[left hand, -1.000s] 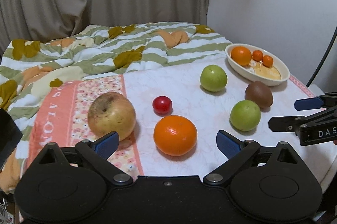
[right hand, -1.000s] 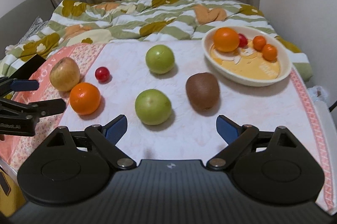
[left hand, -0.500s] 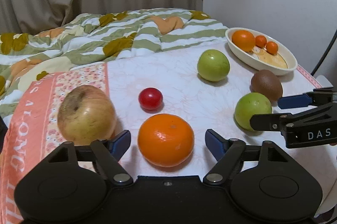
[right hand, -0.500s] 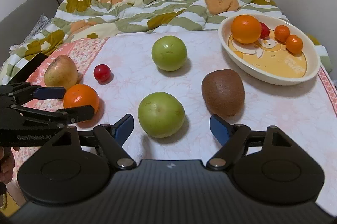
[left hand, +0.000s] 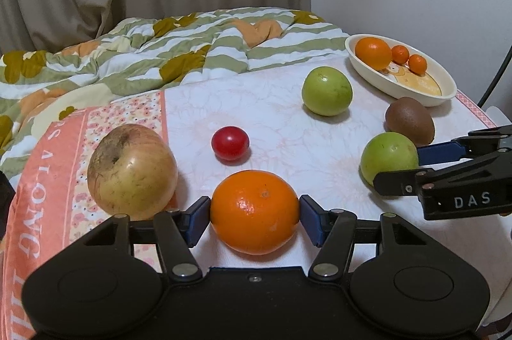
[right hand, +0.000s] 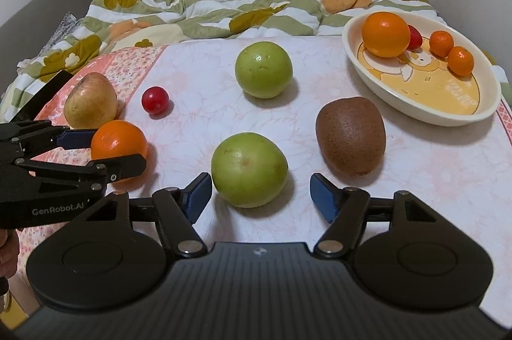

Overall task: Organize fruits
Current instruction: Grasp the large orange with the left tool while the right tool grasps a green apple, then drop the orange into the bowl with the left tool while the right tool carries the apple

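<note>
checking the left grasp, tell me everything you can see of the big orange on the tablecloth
The large round orange has glossy, dimpled peel with a small stem scar on top. It rests on the white floral tablecloth, between the blue pads of the left tool, which touch both its sides. A yellowish apple sits close on its left, a red cherry tomato just beyond.

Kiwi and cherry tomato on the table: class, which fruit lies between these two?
In the right wrist view, the near green apple sits roughly between the kiwi and the cherry tomato, slightly nearer the camera than that line.

Black grippers, blue fingers (left hand: 198,220), silver screws.
</note>
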A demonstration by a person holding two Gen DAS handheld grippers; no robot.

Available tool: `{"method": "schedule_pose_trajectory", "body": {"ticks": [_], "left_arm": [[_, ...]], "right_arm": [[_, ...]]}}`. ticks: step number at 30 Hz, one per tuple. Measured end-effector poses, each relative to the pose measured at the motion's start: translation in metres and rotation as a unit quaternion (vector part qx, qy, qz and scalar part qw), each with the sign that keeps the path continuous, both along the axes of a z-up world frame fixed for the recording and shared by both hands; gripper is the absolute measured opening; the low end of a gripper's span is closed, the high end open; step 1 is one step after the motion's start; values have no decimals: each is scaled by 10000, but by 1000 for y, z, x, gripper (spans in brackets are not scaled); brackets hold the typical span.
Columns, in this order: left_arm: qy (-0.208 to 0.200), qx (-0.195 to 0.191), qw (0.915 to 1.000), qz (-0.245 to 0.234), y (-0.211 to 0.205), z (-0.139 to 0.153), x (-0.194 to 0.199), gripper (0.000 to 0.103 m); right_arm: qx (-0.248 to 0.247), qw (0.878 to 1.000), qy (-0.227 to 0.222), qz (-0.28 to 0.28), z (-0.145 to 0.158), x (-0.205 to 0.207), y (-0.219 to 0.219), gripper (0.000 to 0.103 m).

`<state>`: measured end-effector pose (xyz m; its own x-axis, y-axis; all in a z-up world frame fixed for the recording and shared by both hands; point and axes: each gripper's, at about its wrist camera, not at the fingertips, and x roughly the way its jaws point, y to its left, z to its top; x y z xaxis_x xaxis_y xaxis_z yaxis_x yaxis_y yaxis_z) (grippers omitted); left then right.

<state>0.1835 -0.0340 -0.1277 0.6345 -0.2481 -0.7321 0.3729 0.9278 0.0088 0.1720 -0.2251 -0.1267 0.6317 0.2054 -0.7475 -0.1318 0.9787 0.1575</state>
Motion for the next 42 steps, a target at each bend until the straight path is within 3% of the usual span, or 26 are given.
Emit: {"method": "schedule_pose_trajectory", "body": {"ticks": [8,12,20,28,42], "left_arm": [[-1,-32,9999,117,0,0,-9,64],[25,-96,9998,158,1,1,-13,64],[8,-226,9993,283,2,10,-26,64],[-72,-398,9983,426,3,32,-45,64],[-602,-678,9955,256,-13,102,-63,64]], "right_arm": [[-15,10000,-45,49,-1,3,3,82],[66,9999,-56,129,-1,4,5,69],[73,9999,-74,-3,6,-2,4,68],[57,9996,-261,-43,34,-16,1,68],[150,9969,-617,-454,107,-54,-28,68]]}}
